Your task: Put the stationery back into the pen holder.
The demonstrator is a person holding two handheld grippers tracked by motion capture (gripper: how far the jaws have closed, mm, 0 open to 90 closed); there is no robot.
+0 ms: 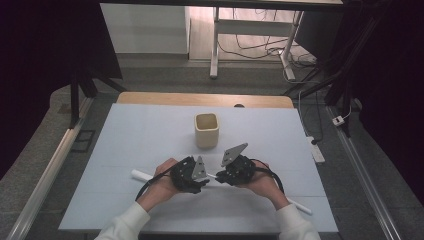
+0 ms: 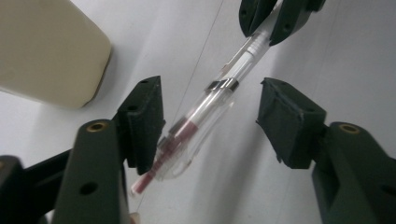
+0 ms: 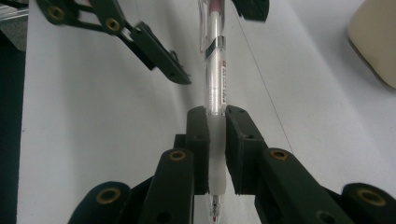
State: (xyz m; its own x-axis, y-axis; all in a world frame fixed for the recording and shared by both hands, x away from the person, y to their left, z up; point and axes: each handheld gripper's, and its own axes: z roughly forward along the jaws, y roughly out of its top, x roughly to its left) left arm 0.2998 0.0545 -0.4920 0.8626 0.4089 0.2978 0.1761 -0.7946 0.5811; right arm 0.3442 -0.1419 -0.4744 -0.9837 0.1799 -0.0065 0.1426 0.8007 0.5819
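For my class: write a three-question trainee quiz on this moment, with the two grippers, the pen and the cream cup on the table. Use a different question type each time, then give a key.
1. True or false: the right gripper is shut on the pen.
2. Multiple choice: where is the pen's clip end relative to the left gripper? A) lying flat on the table, B) between its open jaws, C) inside the cup.
3. Fill in: the cream cup stands upright on the ____, beyond the grippers.

Key: 1 true. 2 B. 3 table.
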